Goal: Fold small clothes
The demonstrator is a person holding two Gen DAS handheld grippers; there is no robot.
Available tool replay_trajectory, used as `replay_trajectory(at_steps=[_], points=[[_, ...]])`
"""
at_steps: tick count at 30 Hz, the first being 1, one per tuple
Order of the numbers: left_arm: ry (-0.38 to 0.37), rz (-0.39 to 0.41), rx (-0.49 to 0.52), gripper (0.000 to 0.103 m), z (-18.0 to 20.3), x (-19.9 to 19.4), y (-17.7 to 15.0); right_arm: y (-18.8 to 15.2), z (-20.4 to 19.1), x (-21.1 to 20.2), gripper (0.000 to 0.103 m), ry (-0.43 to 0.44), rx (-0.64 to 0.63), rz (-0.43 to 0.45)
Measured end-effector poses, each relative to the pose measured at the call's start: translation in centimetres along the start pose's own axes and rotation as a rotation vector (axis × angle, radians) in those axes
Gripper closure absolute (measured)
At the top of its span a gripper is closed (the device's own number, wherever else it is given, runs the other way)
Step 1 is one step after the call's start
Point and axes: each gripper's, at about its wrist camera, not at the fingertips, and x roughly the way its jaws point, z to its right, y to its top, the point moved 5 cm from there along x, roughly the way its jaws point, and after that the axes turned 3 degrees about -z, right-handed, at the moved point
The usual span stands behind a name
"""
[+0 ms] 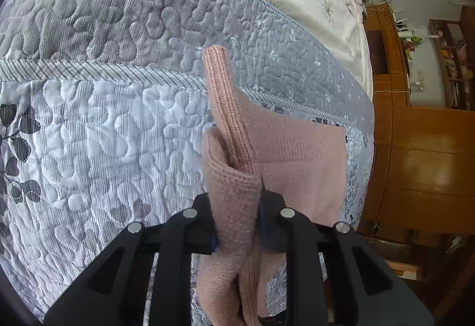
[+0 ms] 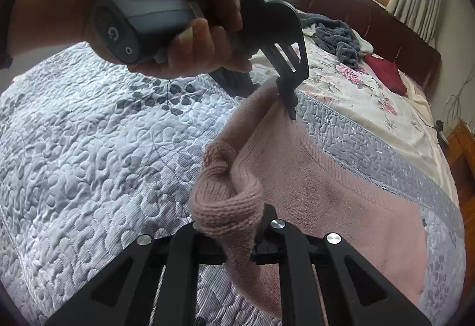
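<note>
Left claw (image 1: 236, 232) clamped on pink knit garment (image 1: 299, 148); right claw (image 2: 230, 240) likewise (bunched edge), rest draped over quilt (image 2: 89, 148).

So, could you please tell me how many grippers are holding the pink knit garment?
2: the left gripper pinches one bunched edge of the pink knit garment, and the right gripper pinches another edge nearer the camera.
</note>
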Motion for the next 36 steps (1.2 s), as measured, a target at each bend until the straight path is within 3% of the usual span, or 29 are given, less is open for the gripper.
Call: replay_trajectory(at_steps=[13,23,36], points=[[0.149,0.03,0.112,0.085,11.9,-2.1,-1.1,0.4,7.8,-6.5,0.093,0.029,0.197,0.101],[0.228,0.035,0.17,0.085,19.0,-0.4,-2.0,-1.2,13.6,-9.6,0.093,0.041,0.327,0.141],[0.308,0.019,0.221,0.085,25.1,3.7,-2.3,-4.1,19.4,-11.3,0.093,0.039,0.451,0.164]])
